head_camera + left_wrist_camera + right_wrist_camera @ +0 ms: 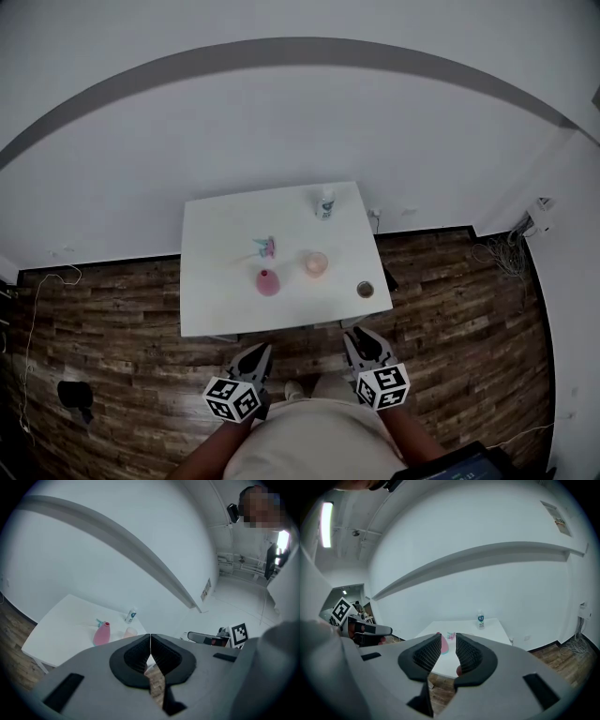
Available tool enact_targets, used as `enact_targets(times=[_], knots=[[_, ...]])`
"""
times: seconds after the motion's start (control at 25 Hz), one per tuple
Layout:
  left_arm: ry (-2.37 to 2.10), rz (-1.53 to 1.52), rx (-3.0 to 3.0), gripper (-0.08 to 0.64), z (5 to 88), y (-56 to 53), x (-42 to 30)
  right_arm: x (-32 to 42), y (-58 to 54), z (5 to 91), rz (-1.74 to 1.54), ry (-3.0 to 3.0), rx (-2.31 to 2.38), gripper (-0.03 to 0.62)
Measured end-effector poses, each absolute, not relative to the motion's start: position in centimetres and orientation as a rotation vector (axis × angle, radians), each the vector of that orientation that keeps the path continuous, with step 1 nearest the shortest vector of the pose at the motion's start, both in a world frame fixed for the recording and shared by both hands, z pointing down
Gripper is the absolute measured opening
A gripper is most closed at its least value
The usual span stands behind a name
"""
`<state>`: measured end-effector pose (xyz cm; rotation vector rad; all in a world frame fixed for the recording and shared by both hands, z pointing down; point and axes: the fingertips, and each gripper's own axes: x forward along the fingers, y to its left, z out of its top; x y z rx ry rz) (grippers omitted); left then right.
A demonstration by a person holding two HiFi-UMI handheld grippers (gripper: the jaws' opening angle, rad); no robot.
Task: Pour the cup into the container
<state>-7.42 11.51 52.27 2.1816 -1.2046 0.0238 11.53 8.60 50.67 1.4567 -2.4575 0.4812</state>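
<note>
A white bench (216, 281) stands against a white wall on a dark wooden floor (112, 328), seen from above by the person's head camera. Near the middle of the bench, toward its right half, sits a pale pink translucent cup (315, 263), upright.

Just left of the cup and a little nearer the person stands a pink bottle (268, 282). Farther left of the cup and slightly beyond it lies a small pink and teal object (266, 247), too small to make out. To the right of the cup, toward the front edge, sits a small dark round container (365, 290), apart from the cup. Beyond the cup, by the back edge, stands a clear bottle with a blue label (325, 202).

Both grippers are well apart from the cup, on the person's side of it, over the floor. The left gripper (262, 350) is nearer than the cup and to its left; its jaws are clenched together with nothing between them. The right gripper (355, 334) is nearer than the cup and to its right; its jaws are drawn in as well, a thin slit at the tips, holding nothing.
</note>
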Motion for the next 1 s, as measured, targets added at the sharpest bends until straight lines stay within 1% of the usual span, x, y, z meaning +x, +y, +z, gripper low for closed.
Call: enact_targets(times=[0.4,0.6,1.0], knots=[[-1.232,0.036,2.158,0.011,52.8,9.3,-7.1,12.0,4.3,51.4,0.503,-2.495,1.383,0.098],[-1.296,0.033,2.109,0.011,52.9,6.1,-6.7,11.9,0.4,51.6,0.488,-2.532,1.276,0.100],[-1.381,0.057,2.072,0.012,51.9,0.1,-2.6,12.3,-7.2,50.6,0.423,-2.614,1.036,0.100]])
